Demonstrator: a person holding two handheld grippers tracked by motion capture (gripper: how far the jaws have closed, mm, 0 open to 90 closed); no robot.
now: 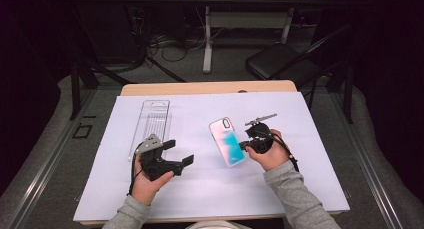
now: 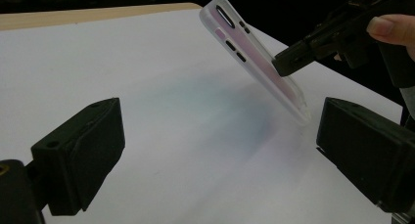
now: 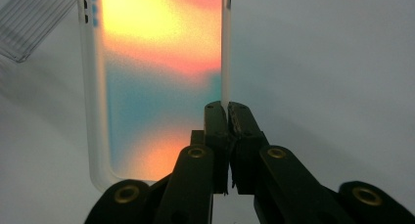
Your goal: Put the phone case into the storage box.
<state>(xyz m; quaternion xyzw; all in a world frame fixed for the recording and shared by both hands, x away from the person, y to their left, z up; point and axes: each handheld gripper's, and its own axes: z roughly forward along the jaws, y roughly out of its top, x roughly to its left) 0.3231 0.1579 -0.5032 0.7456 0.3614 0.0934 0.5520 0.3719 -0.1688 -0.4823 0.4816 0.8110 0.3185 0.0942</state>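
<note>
Spanning nearly the whole high view: white surface (image 1: 210,189), wooden edge showing at the far side. Lying flat on its far left part, well apart from the rest: clear plastic package (image 1: 152,121). Tilted up near the middle, lower end touching the surface, upper end raised: translucent phone case (image 1: 229,141) with teal and pink tints. Clamped on its right edge: right gripper (image 1: 246,145), fingers (image 3: 216,121) pressed together on the thin rim. Held low to the left, near the case but apart: left gripper (image 1: 181,153), fingers (image 2: 80,160) spread wide, grasping nothing.
</note>
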